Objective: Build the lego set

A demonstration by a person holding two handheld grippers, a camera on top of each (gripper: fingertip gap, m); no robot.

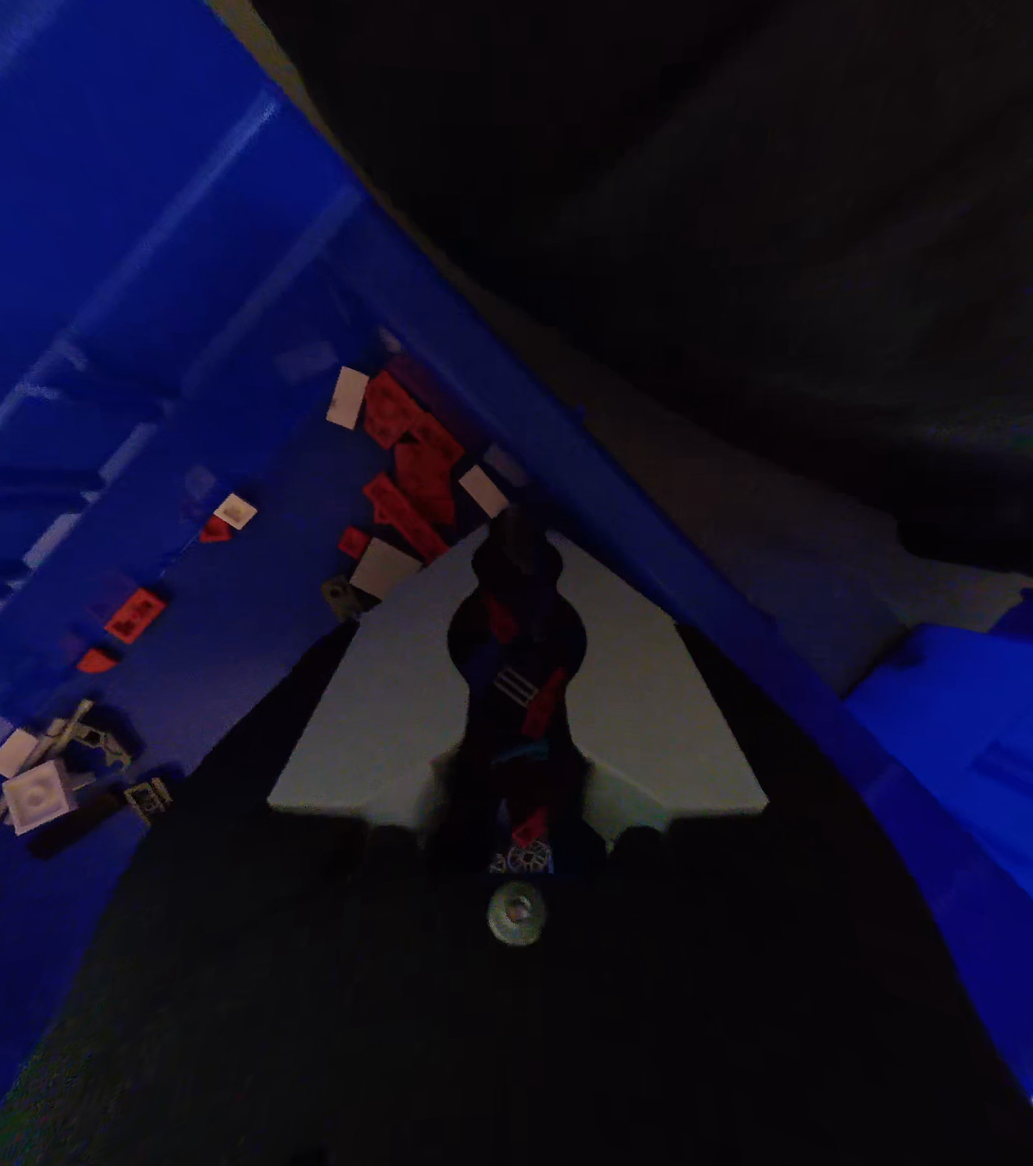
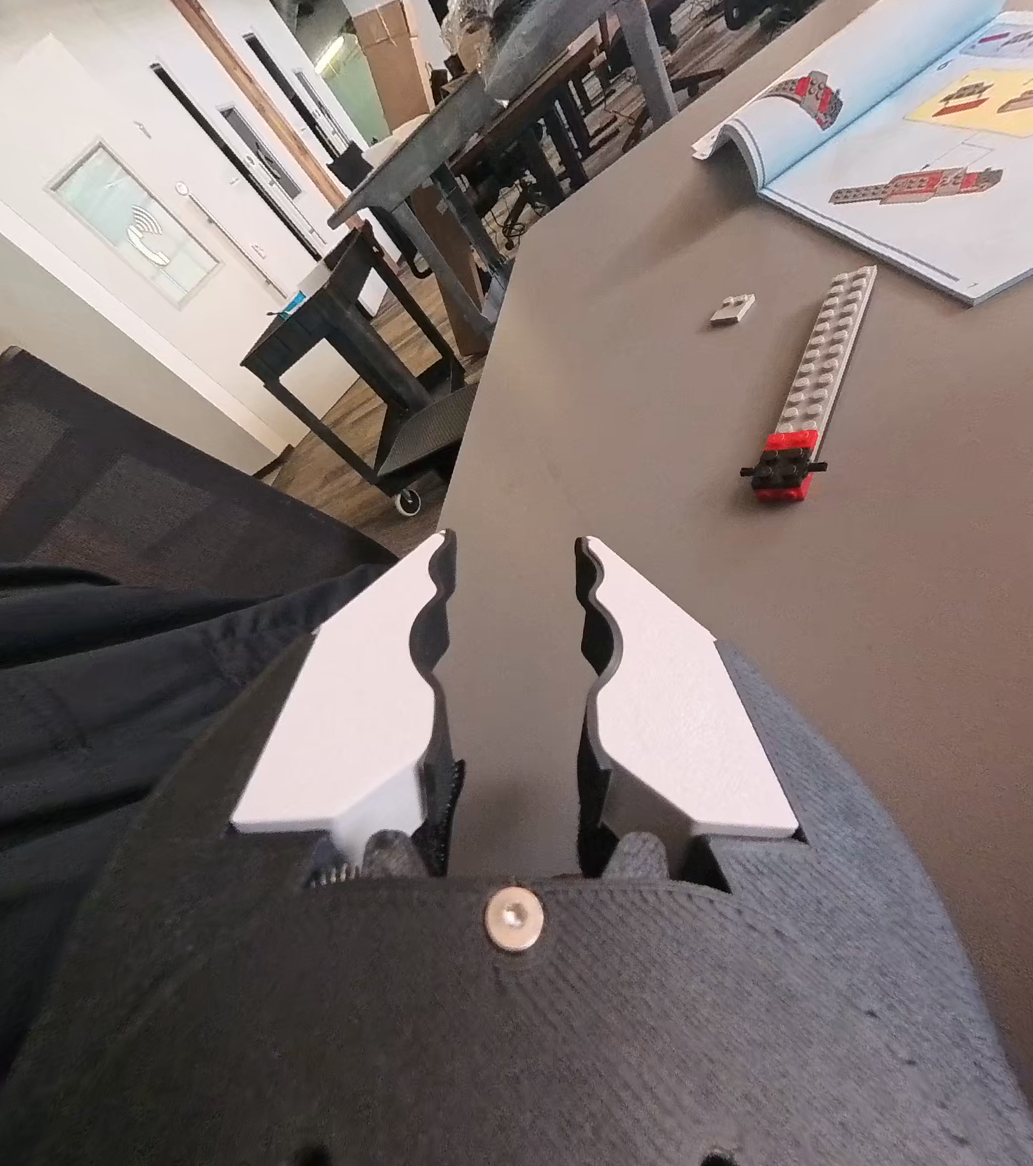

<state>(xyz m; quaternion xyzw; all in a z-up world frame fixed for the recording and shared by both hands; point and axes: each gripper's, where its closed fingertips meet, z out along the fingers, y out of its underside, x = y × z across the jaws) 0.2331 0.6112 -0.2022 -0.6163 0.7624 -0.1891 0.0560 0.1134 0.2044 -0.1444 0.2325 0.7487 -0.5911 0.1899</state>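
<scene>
In the left wrist view my left gripper (image 1: 517, 533) reaches into a blue bin (image 1: 122, 252) of loose lego pieces. Its jaws are nearly together on a small dark piece (image 1: 515, 527) at the tips, dim and hard to make out. Red pieces (image 1: 413, 460) and white tiles (image 1: 346, 396) lie just beyond the tips. In the right wrist view my right gripper (image 2: 515, 555) is open and empty above the table. A long grey plate (image 2: 826, 359) with a red and black block (image 2: 782, 470) at its near end lies on the table to the right.
A small grey piece (image 2: 733, 310) lies past the plate, and an open instruction booklet (image 2: 943, 158) lies at the far right. The brown table (image 2: 596, 410) ends at the left, beside dark clothing (image 2: 91, 662). White and grey bricks (image 1: 34, 798) lie in the bin's lower left. My hands' fingertips stand some 40 centimeters from each other. Between my right fingertips and the long grey plate (image 2: 826, 359) there is roughly 12 centimeters.
</scene>
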